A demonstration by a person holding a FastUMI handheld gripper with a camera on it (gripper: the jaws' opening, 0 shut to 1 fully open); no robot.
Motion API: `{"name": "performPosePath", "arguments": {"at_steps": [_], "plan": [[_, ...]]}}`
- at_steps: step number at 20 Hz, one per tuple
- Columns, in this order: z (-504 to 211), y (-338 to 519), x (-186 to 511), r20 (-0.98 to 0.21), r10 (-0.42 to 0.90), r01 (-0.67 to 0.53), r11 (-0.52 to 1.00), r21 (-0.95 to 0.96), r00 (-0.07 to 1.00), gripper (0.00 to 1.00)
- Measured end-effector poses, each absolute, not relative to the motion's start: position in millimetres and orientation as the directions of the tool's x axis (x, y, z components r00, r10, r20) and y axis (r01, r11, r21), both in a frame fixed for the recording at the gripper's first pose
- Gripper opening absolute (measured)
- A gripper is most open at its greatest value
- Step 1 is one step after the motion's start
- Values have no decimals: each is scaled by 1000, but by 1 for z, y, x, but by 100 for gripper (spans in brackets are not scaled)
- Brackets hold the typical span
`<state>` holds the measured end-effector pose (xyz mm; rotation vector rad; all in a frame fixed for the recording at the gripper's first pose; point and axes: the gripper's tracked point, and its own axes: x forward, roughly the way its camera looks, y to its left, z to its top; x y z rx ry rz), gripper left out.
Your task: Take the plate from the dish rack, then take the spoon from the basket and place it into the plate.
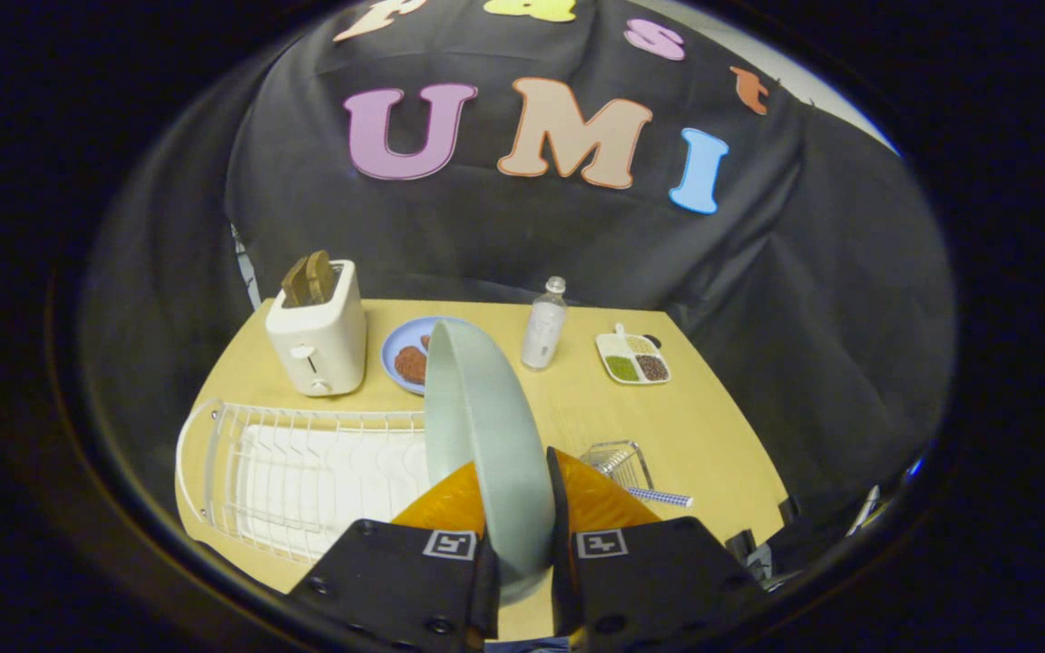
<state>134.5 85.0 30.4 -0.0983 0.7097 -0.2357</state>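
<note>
right now, in the gripper view, your gripper (522, 508) has its fingers closed on the plate (486, 435), held on edge above the dish rack (296, 472) for clearance; the spoon (659, 496) lies in the basket (618, 461) beside it.

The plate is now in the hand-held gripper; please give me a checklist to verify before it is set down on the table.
1. Grip: the hand-held gripper has both fingers pressed on the pale green plate, held on edge. Ok.
2. Plate out of the white wire dish rack: it appears lifted above it. Ok.
3. Landing spot: bare wooden table lies beyond the fingers, between the wire basket and the sectioned snack tray. Ok.
4. Bottle and toaster stand apart from that spot. Ok.
5. Spoon handle sticks out of the basket. Ok.
6. Grip firmness: cannot tell.
</note>
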Motion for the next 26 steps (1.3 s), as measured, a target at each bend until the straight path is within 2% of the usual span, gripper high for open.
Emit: {"name": "performPosePath", "arguments": {"at_steps": [7,15,21,26], "plan": [[58,6,49,-621,-351,416,908,-43,701,25],[11,-48,-32,-665,-467,605,796,-29,583,26],[-47,-75,-72,-746,-445,718,693,64,496,26],[-109,-82,-76,-830,-337,769,619,160,444,27]]}}
